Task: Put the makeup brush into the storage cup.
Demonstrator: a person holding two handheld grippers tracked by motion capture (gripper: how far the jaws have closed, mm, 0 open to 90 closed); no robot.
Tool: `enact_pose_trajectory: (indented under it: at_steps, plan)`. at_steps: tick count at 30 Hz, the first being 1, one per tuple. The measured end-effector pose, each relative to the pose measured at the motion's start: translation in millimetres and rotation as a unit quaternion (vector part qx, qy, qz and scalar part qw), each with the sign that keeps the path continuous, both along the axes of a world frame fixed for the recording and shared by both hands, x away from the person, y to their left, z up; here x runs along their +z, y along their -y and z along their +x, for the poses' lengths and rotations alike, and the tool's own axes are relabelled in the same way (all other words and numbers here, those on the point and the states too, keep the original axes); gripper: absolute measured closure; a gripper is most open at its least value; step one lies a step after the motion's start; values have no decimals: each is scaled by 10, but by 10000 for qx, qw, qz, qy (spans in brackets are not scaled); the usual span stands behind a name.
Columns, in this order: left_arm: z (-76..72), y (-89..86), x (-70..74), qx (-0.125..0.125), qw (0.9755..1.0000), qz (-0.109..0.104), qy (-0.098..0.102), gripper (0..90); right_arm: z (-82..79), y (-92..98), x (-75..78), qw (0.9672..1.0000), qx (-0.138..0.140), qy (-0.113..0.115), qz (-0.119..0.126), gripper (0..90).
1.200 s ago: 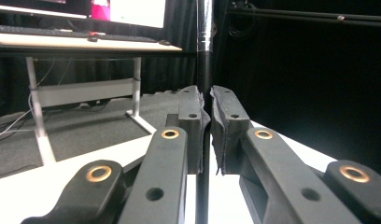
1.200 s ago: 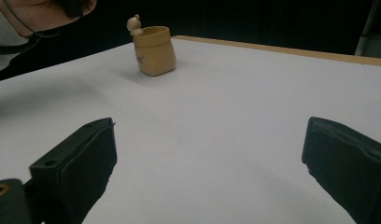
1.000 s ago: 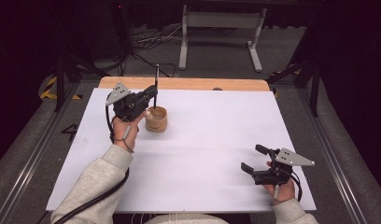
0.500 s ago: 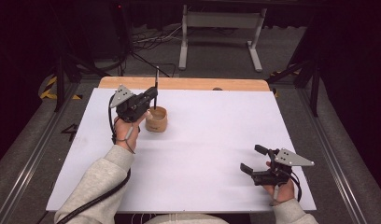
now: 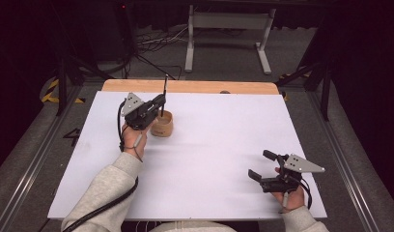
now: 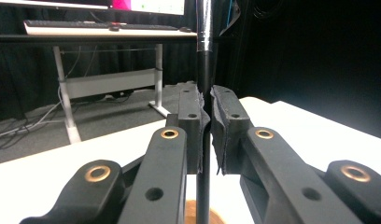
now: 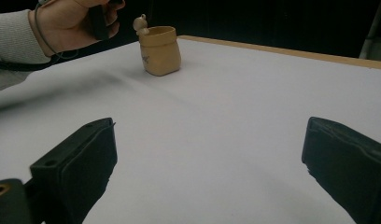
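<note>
A thin black pen stands upright in my left gripper, which is shut on its shaft at the table's back left. In the left gripper view both pads squeeze the pen, and its lower end runs down toward a tan cup at the frame's bottom edge. That small tan cup stands just below and right of the gripper, and I cannot tell whether the pen's tip is inside it. My right gripper rests open and holding nothing near the front right. Seen past its jaws, the cup carries a little bear figure on its rim.
A white sheet covers the table, with a strip of bare wood along the far edge. Between the cup and my right gripper lies open white surface. Behind the table stand a metal desk frame and floor cables.
My left hand has sunk a little, bringing the pen down toward the cup. The right gripper has stayed where it was.
</note>
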State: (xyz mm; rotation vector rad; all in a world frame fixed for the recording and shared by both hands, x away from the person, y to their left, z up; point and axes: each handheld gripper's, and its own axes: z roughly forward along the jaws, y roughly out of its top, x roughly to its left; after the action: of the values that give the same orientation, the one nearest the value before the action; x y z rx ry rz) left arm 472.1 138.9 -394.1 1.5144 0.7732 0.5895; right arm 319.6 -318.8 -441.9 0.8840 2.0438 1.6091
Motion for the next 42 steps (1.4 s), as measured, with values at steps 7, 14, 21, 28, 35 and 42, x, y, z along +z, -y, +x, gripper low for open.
enact_pose_trajectory:
  at_steps: [7, 14, 21, 28, 35, 42]
  plan:
    - [1, 18, -86, -19, 10000, 25, -45, 828, -2, -4, 1, 10000, 11, 4, -6, 36]
    - [-7, 28, -178, -10, 10000, 68, -72, 827, -1, -8, 0, 10000, 7, -8, -6, 36]
    - [-23, 24, -259, 21, 9999, 82, -103, 826, 1, -10, -4, 10000, 13, -20, -21, 36]
    - [-31, 11, -301, 16, 9998, 51, -168, 826, 5, -11, -6, 10000, 21, -21, -28, 37]
    - [-45, 22, -343, -2, 9997, 50, -229, 829, 4, -13, -6, 10000, 15, -15, -22, 37]
    - [-55, 17, -349, -11, 9997, 28, -259, 828, 5, -11, -6, 10000, 24, -20, -30, 37]
